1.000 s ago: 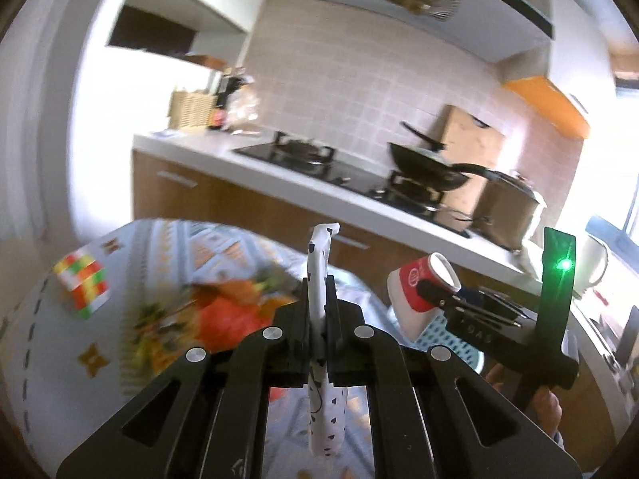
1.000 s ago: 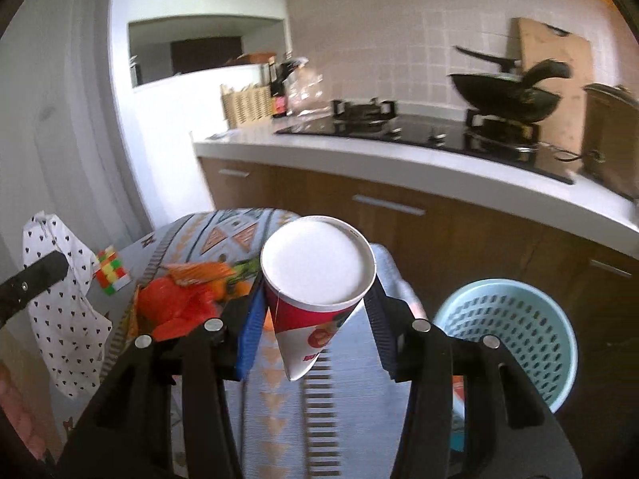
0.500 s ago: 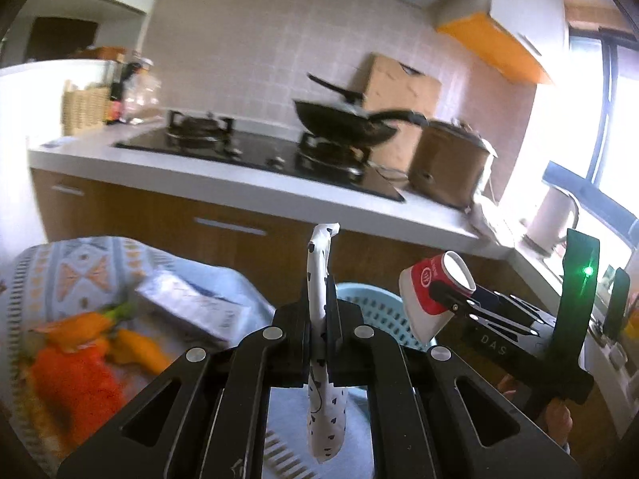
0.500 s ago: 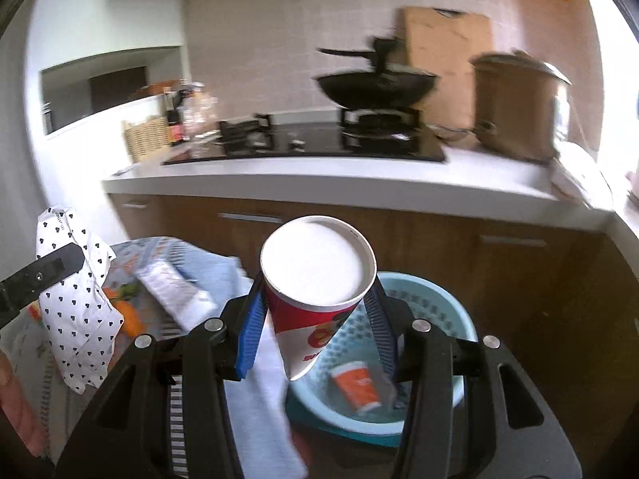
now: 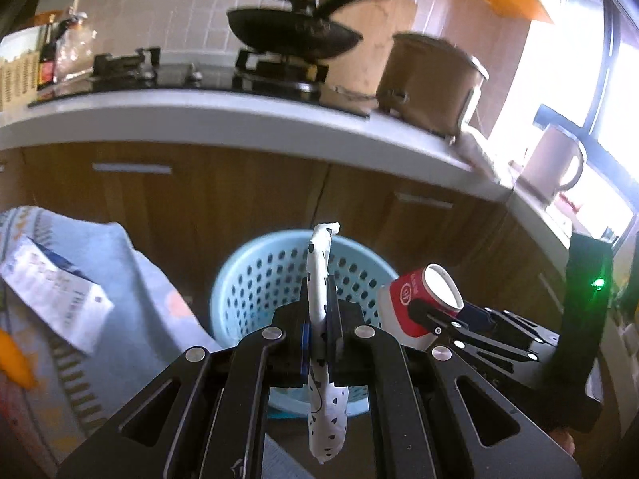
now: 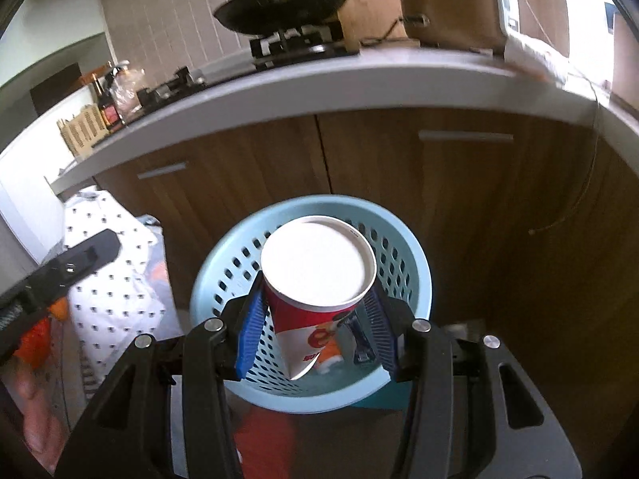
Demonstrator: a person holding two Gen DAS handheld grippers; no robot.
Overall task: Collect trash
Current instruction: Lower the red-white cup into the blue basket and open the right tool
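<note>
My left gripper (image 5: 319, 339) is shut on a white wrapper with black dots (image 5: 325, 411), held edge-on in front of the light blue perforated trash basket (image 5: 255, 279). My right gripper (image 6: 315, 331) is shut on a red and white paper cup (image 6: 307, 319), held right over the same basket (image 6: 411, 275). Some small trash (image 6: 331, 355) lies at the basket's bottom. The right gripper with the cup (image 5: 415, 299) shows at the right of the left wrist view. The wrapper (image 6: 116, 291) and the left gripper show at the left of the right wrist view.
A table with a patterned blue cloth (image 5: 131, 319) stands left of the basket, with a white packet (image 5: 56, 299) and orange items (image 5: 12, 363) on it. Wooden cabinets (image 6: 459, 207) and a white counter (image 5: 239, 119) with a stove, pan (image 5: 291, 32) and cooker stand behind.
Both grippers have swung right from the table toward the basket and come lower and closer to it. The cup is now over the basket. Both holds are unchanged.
</note>
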